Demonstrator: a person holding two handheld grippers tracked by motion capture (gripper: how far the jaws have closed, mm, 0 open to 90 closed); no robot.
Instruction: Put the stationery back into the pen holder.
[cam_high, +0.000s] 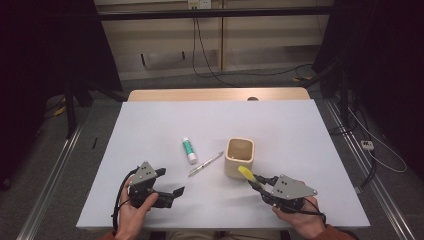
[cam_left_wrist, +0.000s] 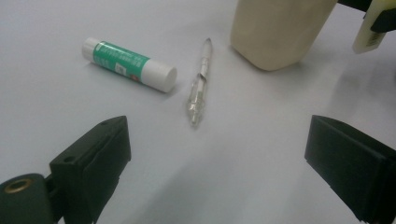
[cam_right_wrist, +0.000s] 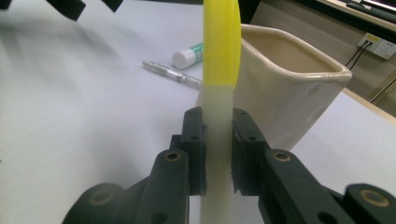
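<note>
Spreading across the middle of the high view, the pale worktop (cam_high: 150, 130) carries everything, largest first: a cream cup (cam_high: 240, 157) standing upright just right of centre, then a glue stick (cam_high: 189, 151) lying on its side to the left of it, then a slim clear pen (cam_high: 205, 164) lying between the two and apart from both. At the lower right of that view the right tongs (cam_high: 256, 181) are pressed together on a yellow-tipped marker (cam_high: 245, 173), pinching its whitish barrel while the yellow end points up toward the cup's near wall, close to the rim but not yet over the opening. The marker looks light and stiff, with a smooth plastic barrel that could slip or swivel; a hold across the barrel's middle, as here, seems soundest. At the lower left the left tongs (cam_high: 167, 185) are spread wide and hold nothing, and in the left gripper view the pen (cam_left_wrist: 200, 84) and glue stick (cam_left_wrist: 129, 64) lie ahead of them. The pen, thin and low, would likely need a pinch across its middle.
</note>
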